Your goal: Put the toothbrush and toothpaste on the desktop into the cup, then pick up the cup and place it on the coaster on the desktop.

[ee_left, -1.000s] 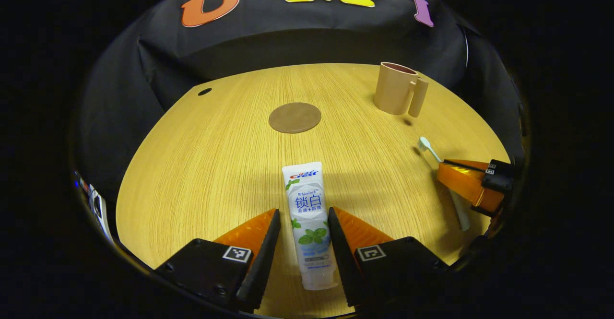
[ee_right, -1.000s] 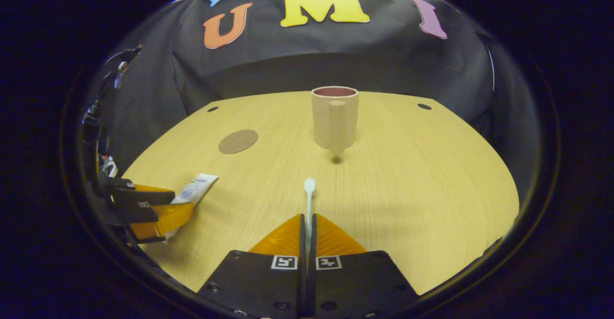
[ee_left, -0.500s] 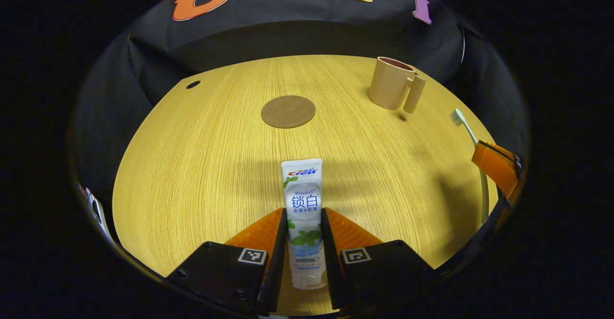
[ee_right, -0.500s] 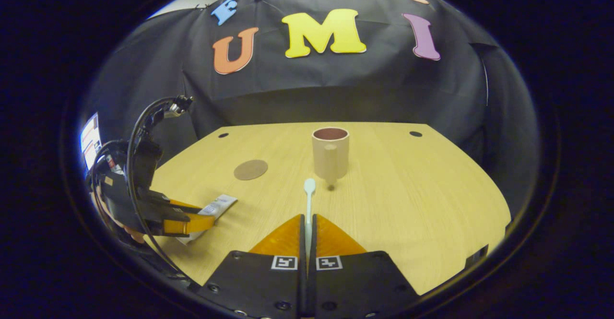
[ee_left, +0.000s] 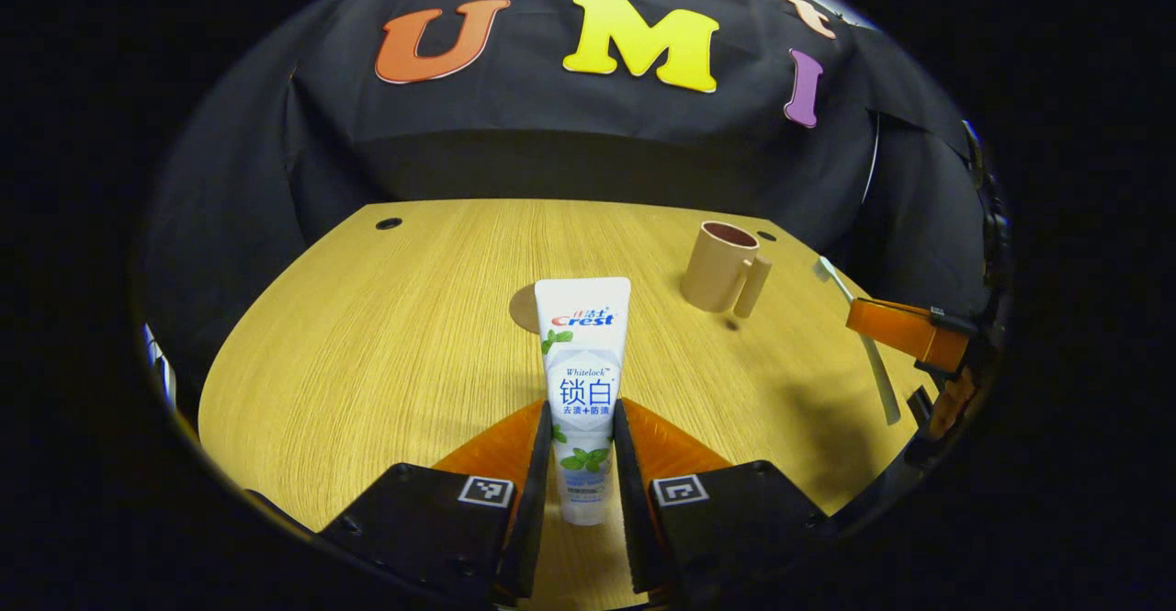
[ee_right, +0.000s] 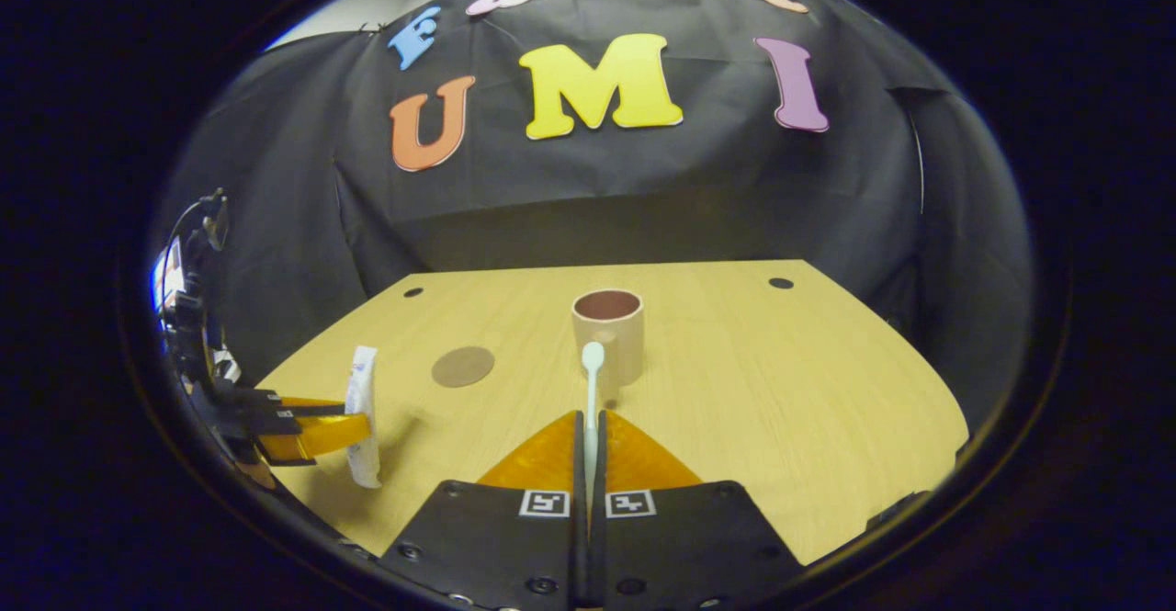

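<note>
My left gripper (ee_left: 582,418) is shut on the white toothpaste tube (ee_left: 581,363), held above the wooden desktop (ee_left: 386,335) with its flat end tipped up. The tube hides part of the brown round coaster (ee_left: 525,310). The tan cup (ee_left: 721,266) stands upright at the far right, handle toward me. In the right gripper view my right gripper (ee_right: 589,427) is shut on the pale toothbrush (ee_right: 591,390), its head pointing at the cup (ee_right: 608,331) just ahead. The left gripper (ee_right: 354,427) with the tube (ee_right: 362,413) shows at the left, the coaster (ee_right: 462,366) beyond it.
The black cloth wall closes off the back and sides of the desktop. Small dark holes sit in the tabletop at the far left (ee_left: 389,223) and far right (ee_right: 781,283). Bare wood (ee_right: 781,390) lies to the right of the cup.
My left gripper shut on the toothpaste and lifted it off the desk, tilting it up. My right gripper raised the toothbrush higher, toward the cup.
</note>
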A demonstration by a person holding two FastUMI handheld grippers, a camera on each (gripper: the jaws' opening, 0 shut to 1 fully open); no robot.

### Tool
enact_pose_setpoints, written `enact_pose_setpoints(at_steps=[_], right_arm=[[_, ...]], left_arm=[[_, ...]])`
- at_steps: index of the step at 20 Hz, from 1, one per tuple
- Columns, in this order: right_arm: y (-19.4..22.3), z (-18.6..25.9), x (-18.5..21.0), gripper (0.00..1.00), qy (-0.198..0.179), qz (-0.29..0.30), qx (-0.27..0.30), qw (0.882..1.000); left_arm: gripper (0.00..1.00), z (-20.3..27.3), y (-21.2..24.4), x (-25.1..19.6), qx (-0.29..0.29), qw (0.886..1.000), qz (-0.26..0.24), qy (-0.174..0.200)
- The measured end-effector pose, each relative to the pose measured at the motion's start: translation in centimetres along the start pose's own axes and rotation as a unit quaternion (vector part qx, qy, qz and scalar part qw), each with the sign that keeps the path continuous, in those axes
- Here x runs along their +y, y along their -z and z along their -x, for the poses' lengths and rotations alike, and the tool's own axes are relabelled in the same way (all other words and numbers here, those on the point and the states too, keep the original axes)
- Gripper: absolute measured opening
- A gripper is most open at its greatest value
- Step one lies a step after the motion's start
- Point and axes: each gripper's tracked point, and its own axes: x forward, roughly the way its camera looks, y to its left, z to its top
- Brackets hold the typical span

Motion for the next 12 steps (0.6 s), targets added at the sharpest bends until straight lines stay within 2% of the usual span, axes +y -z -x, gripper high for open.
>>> enact_pose_setpoints(at_steps=[1, 2, 3, 5, 6, 7, 9, 12], right_arm=[[-0.9, -0.1, 0.1, 0.00, 0.000, 0.002, -0.008, 1.000], [-1.8, -0.4, 0.3, 0.00, -0.002, 0.005, -0.016, 1.000], [-3.0, -0.8, 0.4, 0.00, -0.001, 0.010, -0.026, 1.000], [-5.4, -2.0, 0.6, 0.00, 0.001, 0.019, -0.043, 0.999], [-6.6, -2.7, 0.8, 0.00, -0.001, 0.018, -0.054, 0.998], [-8.0, -3.6, 1.1, 0.00, -0.003, 0.019, -0.064, 0.998], [-10.4, -6.0, 1.4, 0.00, -0.004, 0.023, -0.084, 0.996], [-11.9, -9.9, 1.7, 0.00, -0.016, 0.015, -0.083, 0.996]], left_arm=[[0.41, 0.0, -0.6, 0.0, -0.014, 1.000, -0.002, 0.003], [0.45, 0.1, -1.2, -0.1, -0.028, 1.000, -0.005, 0.007], [0.41, 0.2, -0.7, -0.6, -0.042, 0.999, -0.009, 0.009], [0.41, 0.8, -0.9, -0.9, -0.067, 0.997, -0.022, 0.014], [0.45, 0.8, -1.2, -1.2, -0.075, 0.997, -0.025, 0.019], [0.41, 0.7, -1.3, -1.5, -0.080, 0.996, -0.023, 0.028], [0.40, 1.1, -2.4, -2.3, -0.103, 0.993, -0.029, 0.042], [0.38, 1.3, -4.3, -2.8, -0.128, 0.989, -0.052, 0.044]])
